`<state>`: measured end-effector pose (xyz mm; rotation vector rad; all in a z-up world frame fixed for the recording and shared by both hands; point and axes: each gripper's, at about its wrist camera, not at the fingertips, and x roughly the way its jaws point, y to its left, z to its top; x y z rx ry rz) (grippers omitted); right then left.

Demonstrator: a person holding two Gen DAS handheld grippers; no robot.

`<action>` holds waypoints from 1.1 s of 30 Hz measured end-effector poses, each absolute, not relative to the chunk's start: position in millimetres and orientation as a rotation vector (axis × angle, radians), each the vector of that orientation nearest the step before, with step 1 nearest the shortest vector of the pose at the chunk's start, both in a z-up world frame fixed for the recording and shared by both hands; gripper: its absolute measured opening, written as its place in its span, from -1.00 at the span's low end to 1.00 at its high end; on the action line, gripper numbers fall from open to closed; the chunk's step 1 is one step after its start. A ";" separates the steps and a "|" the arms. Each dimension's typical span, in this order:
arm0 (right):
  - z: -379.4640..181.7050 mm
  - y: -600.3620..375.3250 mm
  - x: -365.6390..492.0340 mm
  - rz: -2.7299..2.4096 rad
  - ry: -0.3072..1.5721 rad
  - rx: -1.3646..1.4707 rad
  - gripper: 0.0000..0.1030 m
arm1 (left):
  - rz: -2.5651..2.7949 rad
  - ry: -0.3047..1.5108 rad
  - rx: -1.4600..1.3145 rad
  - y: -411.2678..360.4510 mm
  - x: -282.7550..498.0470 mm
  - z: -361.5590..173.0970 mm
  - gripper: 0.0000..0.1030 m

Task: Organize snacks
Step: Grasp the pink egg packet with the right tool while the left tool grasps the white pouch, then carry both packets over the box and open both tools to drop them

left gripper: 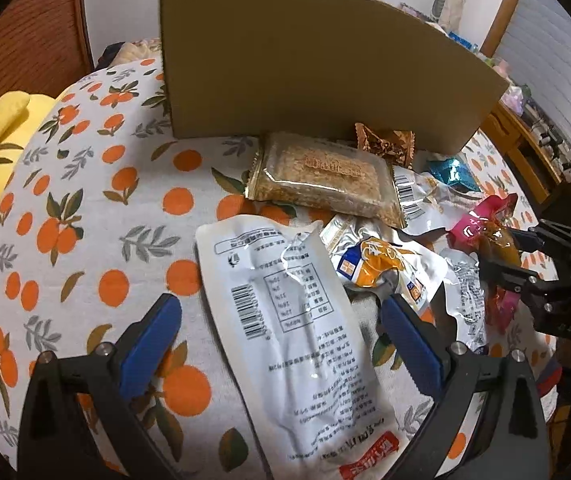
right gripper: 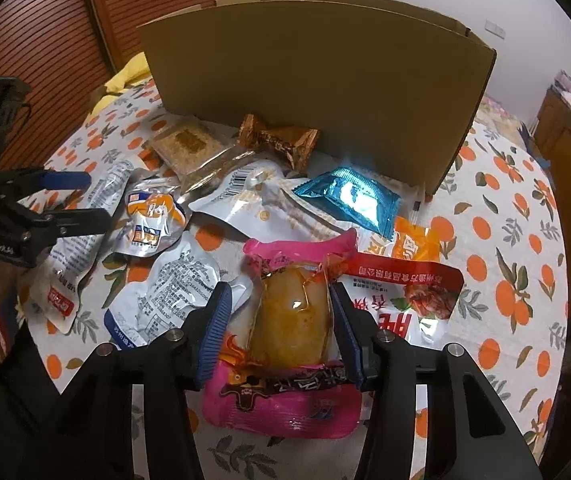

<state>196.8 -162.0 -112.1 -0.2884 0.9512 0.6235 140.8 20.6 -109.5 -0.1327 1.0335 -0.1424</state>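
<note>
1. Snacks lie heaped in front of the upright cardboard box (right gripper: 317,80), on a cloth printed with oranges (left gripper: 85,208); I judge this the pick-up step, nothing visibly boxed yet.
2. My left fingers (left gripper: 281,344) stand wide open astride the long white pouch (left gripper: 285,320), flat, glossy and crinkled, not pressing it.
3. My right fingers (right gripper: 281,320) flank the pink pouch (right gripper: 285,396); the blue ribbed pads sit against its bulging yellow-brown middle, seemingly gripping, though I cannot be sure of firm contact.
4. Next I'd confirm the squeeze, then lift clear over the box wall; slick film may slip.
</note>
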 end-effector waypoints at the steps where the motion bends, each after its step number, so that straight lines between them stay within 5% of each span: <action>1: -112.1 -162.3 196.5 0.623 0.951 -0.288 -0.03 | -0.140 1.034 -0.120 19.1 141.2 -109.8 0.92; 4: -111.9 -163.8 195.1 0.623 0.948 -0.284 -0.02 | -0.115 1.024 -0.061 16.8 140.4 -108.1 0.48; 9: -111.5 -165.9 193.1 0.627 0.951 -0.282 -0.02 | -0.139 1.012 -0.019 20.8 134.5 -106.3 0.28; 18: -108.0 -165.6 190.0 0.624 0.938 -0.283 -0.33 | -0.150 0.972 -0.027 34.1 127.6 -96.6 0.25; 33: -86.1 -178.8 184.6 0.606 0.846 -0.218 -0.34 | -0.154 0.804 -0.042 43.4 112.1 -51.2 0.24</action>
